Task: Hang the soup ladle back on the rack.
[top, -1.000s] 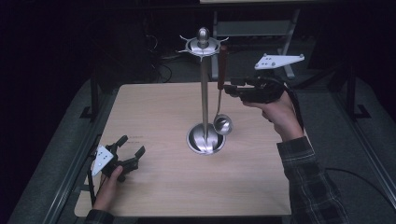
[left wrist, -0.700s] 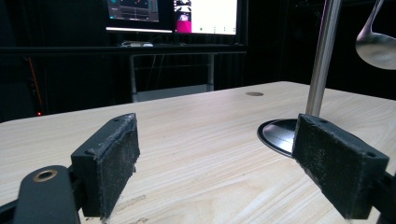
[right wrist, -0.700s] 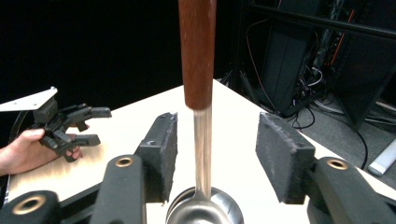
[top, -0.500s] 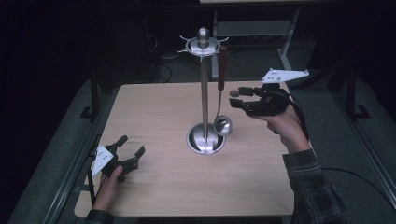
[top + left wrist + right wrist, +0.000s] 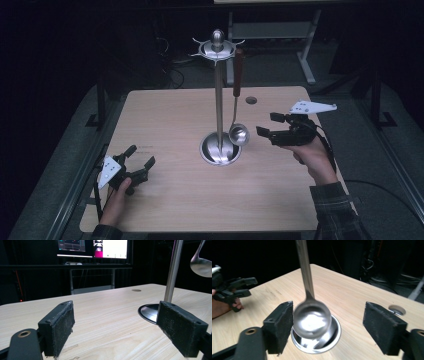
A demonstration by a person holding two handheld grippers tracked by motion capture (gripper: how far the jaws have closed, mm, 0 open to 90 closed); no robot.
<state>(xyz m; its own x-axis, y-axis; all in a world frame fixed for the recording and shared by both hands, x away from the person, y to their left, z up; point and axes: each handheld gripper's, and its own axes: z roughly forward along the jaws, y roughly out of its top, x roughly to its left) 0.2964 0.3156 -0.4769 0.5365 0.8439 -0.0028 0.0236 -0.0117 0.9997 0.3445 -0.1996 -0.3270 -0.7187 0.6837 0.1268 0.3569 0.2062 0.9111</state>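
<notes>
A steel stand [image 5: 218, 100] with a round base [image 5: 220, 149] rises from the middle of the wooden table [image 5: 165, 115]. From its top ring hangs a ladle [image 5: 239, 134] by a brown handle, its bowl just above the base. My right gripper [image 5: 268, 124] stands open right of the bowl, not touching it. In the right gripper view the ladle bowl [image 5: 312, 320] hangs between the open jaws, close to the left pad [image 5: 280, 325]. Near the table's front left corner my left gripper [image 5: 140, 156] rests open and holds nothing. Its view shows the pole [image 5: 173, 270] and ladle bowl [image 5: 202, 263] beyond its pads [image 5: 61, 325].
A round cable hole [image 5: 251, 100] sits in the table at the back right. Behind the table are a desk frame [image 5: 305, 55] and lit monitors [image 5: 110, 248]. Bare wood lies in front of the stand and between the two grippers.
My right gripper has come away from the ladle's handle and dropped to the level of the bowl, open. The left gripper has stayed in place.
</notes>
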